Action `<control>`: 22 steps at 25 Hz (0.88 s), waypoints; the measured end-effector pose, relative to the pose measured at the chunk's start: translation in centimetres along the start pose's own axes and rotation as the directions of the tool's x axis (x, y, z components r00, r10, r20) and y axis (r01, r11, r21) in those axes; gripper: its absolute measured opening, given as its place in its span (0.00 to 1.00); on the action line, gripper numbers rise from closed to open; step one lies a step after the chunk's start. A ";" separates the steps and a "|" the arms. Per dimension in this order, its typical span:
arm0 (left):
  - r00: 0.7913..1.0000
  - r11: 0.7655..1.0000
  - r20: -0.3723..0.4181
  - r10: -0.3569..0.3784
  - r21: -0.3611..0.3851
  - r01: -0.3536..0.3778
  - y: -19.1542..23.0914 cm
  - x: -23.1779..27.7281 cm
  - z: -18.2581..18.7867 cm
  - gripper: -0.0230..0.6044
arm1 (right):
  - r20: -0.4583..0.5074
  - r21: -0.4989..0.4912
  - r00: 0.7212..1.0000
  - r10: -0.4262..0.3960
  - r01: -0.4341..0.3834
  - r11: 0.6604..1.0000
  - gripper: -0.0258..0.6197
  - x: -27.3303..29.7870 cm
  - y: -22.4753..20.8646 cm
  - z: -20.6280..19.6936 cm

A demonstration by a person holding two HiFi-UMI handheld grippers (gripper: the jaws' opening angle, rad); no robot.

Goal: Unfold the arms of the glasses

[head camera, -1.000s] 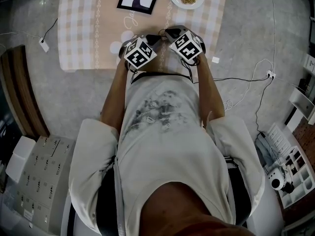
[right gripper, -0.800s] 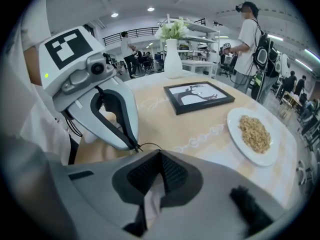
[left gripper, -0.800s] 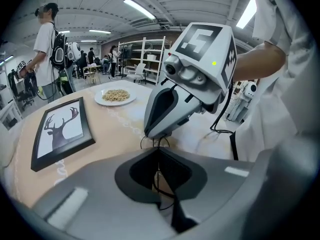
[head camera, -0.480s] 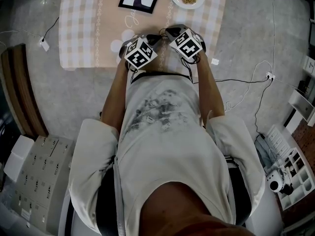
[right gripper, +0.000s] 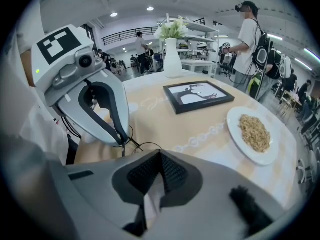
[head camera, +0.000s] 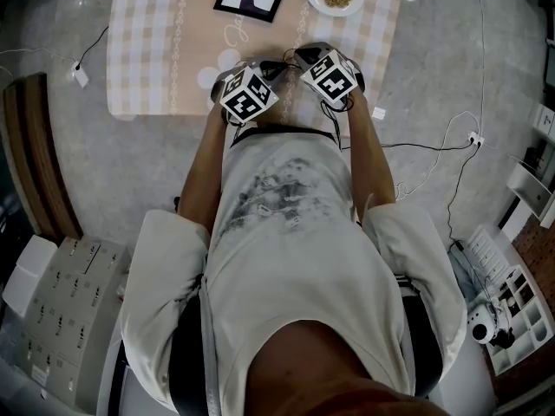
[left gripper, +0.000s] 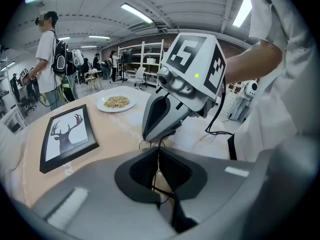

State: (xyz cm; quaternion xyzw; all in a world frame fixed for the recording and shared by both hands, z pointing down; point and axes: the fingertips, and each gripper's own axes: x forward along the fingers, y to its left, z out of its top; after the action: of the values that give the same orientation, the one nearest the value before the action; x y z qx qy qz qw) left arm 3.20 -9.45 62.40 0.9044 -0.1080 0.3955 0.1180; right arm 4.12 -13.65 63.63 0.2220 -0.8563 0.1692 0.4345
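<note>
Plainly had the wire-thin glasses [right gripper: 142, 144] pinched from 2 sides, over the tabletop [right gripper: 165, 121] near its front edge. Had the left gripper [left gripper: 159, 151] clenched on 1 strand of them, fingers [left gripper: 176, 171] pressed together around it; had the right gripper [right gripper: 160, 156] shut tight close by, seemingly on the wire as well. Risked bending an arm if pulled apart crookedly. Risked a slip too, with so little metal caught between the fingers, and then a drop onto the tabletop.

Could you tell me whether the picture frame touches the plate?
Apart: the right gripper view shows bare tablecloth between the picture frame and the plate.
</note>
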 end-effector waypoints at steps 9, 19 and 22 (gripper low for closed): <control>1.000 1.000 0.027 0.013 0.013 -0.014 -0.1 -1.0 0.1 0.06 | -0.004 0.012 1.000 -0.016 0.016 1.000 0.07 0.0 0.0 -0.2; 0.998 0.999 0.061 0.026 0.017 -0.027 -0.4 -2.6 0.2 0.06 | -0.002 0.030 0.999 -0.040 0.040 0.999 0.07 0.2 -0.1 -0.1; 0.995 0.999 0.084 0.047 -0.008 -0.046 0.0 -3.4 0.2 0.06 | -0.001 0.019 0.999 -0.048 0.048 0.999 0.07 0.2 0.0 0.0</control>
State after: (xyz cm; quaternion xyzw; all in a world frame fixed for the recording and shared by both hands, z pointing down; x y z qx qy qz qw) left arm 1.05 -9.18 59.81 0.9171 -0.1351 0.3594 0.1070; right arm 3.99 -13.72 63.80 0.2464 -0.8490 0.1667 0.4367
